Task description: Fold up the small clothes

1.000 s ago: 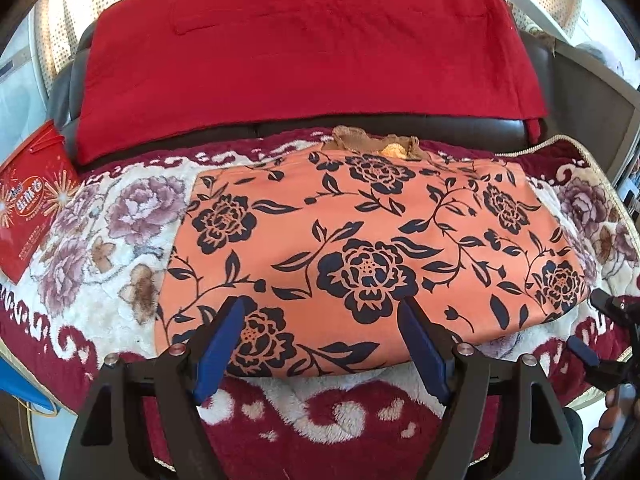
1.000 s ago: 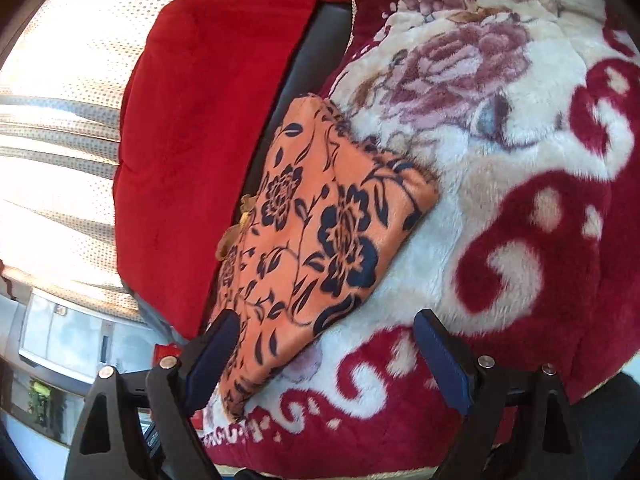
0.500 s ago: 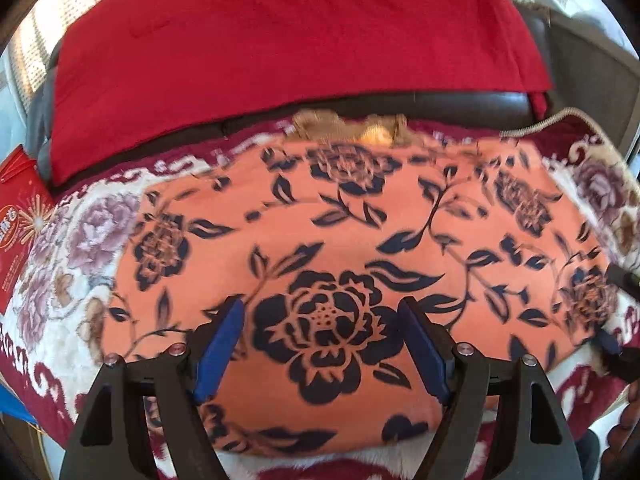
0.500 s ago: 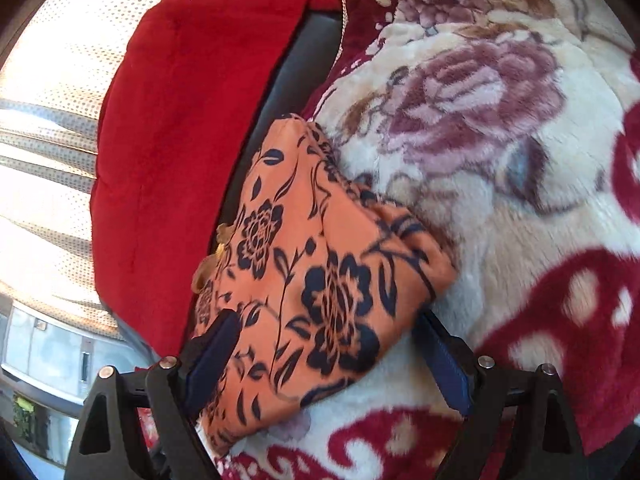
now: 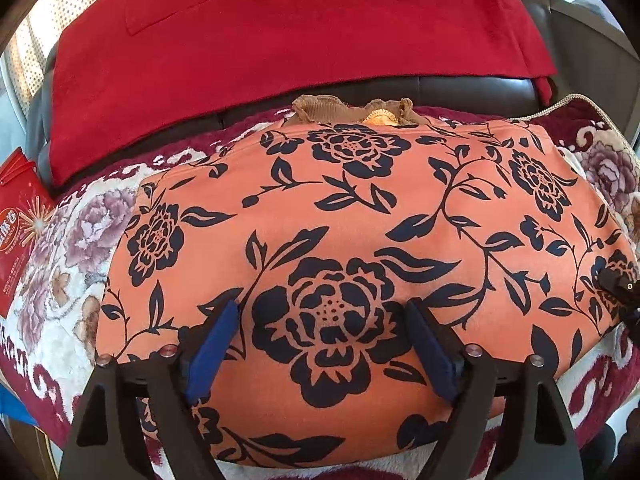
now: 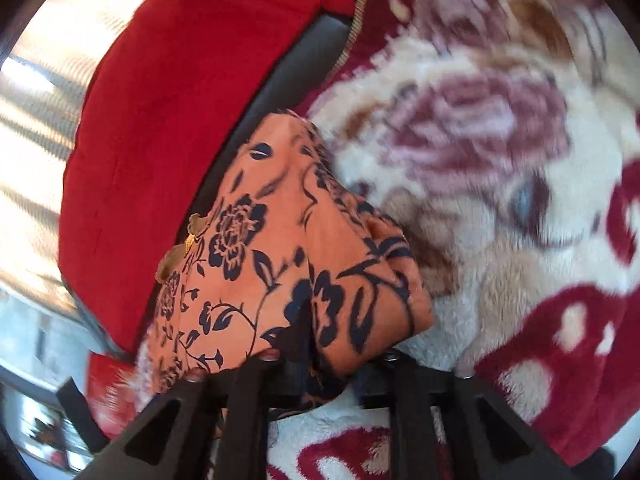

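An orange garment with a dark blue flower print (image 5: 344, 216) lies folded on a plush floral blanket (image 5: 64, 240). A brown ribbed collar (image 5: 320, 109) shows at its far edge. My left gripper (image 5: 322, 344) is open, its blue pads above the garment's near middle. My right gripper (image 6: 332, 356) is shut on the garment's right end (image 6: 360, 300), with the cloth bunched between the jaws. Its black tip shows at the right edge of the left wrist view (image 5: 620, 284).
A red cloth (image 5: 288, 32) drapes over the dark sofa back (image 5: 460, 88) behind the garment. A red printed bag (image 5: 18, 224) lies at the far left. The blanket's corded edge (image 5: 568, 104) runs along the right side.
My right gripper moved forward onto the garment's right end and shut on it. My left gripper moved forward over the garment and stayed open.
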{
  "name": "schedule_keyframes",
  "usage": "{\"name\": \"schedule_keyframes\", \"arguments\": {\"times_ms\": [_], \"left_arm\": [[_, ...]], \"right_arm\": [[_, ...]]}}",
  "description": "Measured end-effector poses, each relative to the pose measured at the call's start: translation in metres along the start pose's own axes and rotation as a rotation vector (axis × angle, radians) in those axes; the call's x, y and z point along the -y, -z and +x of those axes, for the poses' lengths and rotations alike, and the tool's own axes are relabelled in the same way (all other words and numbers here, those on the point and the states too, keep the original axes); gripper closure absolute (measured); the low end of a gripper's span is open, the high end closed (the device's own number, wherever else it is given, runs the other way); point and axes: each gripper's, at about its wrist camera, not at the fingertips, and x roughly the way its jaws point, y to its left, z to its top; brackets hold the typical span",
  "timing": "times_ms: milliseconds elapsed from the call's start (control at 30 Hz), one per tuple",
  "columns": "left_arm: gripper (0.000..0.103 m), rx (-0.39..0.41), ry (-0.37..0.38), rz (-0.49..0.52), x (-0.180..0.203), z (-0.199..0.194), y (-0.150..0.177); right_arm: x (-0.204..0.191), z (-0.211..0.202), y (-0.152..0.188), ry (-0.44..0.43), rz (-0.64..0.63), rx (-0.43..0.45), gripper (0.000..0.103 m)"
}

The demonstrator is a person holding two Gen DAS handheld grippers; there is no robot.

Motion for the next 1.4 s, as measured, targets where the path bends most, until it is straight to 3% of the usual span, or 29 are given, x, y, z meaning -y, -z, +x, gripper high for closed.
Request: {"name": "schedule_keyframes", "arguments": {"times_ms": [33,67,100,167,267,333,400,433,567,667,733,767,800,867,933,1000,1400], "left_arm": [[0.018,-0.004,0.001,-0.004,0.000,-0.002,-0.001],[0.018,0.003,0.006,-0.010,-0.001,-0.004,-0.003],[0.018,0.020,0.010,-0.021,-0.003,-0.008,-0.005],[0.018,0.056,0.018,-0.031,-0.004,-0.013,-0.008],[0.018,0.012,0.002,-0.033,-0.003,0.006,-0.008],[0.010,0.021,-0.022,-0.022,-0.002,0.014,-0.007],[0.010,0.013,-0.025,-0.019,-0.001,0.013,-0.009],[0.010,0.002,-0.019,-0.029,-0.003,0.013,-0.011],[0.010,-0.003,-0.013,-0.041,-0.006,0.008,-0.015],[0.010,0.022,-0.008,-0.047,-0.006,0.000,-0.017],[0.010,0.043,-0.010,-0.049,-0.005,-0.002,-0.018],[0.010,0.047,-0.007,-0.048,-0.005,-0.001,-0.019],[0.010,0.037,-0.005,-0.045,-0.005,0.002,-0.019],[0.010,-0.022,0.004,-0.048,-0.006,0.020,-0.016],[0.008,-0.002,0.005,-0.053,-0.008,0.020,-0.014],[0.008,-0.012,0.010,-0.055,-0.009,0.016,-0.016],[0.005,-0.005,0.047,-0.088,-0.020,0.025,-0.012]], "right_arm": [[0.002,-0.002,0.001,-0.020,0.012,-0.002,0.074],[0.003,-0.005,0.001,-0.046,0.015,0.003,0.064],[0.003,-0.008,0.002,-0.070,0.015,0.010,0.040],[0.004,-0.015,0.003,-0.122,0.017,0.030,0.022],[0.002,-0.005,-0.002,-0.121,0.020,0.011,0.022],[0.003,-0.001,-0.005,-0.116,0.024,0.000,0.029],[-0.002,-0.002,-0.006,-0.071,-0.026,-0.001,0.070],[-0.002,0.000,-0.006,-0.054,-0.035,-0.011,0.073],[0.000,0.004,-0.003,-0.037,-0.030,-0.012,0.073],[-0.002,-0.004,-0.003,-0.073,-0.021,0.002,0.067],[-0.007,-0.010,-0.003,-0.106,-0.034,0.027,0.045],[-0.009,-0.012,-0.003,-0.128,-0.038,0.042,0.026],[-0.011,-0.012,-0.003,-0.141,-0.040,0.053,0.024],[-0.010,-0.001,-0.004,-0.105,-0.035,0.028,0.024],[-0.004,0.011,-0.006,-0.078,-0.013,-0.011,0.033],[-0.005,0.009,-0.007,-0.047,-0.030,-0.003,0.053],[-0.008,0.012,-0.008,0.015,-0.055,-0.020,0.057]]}}
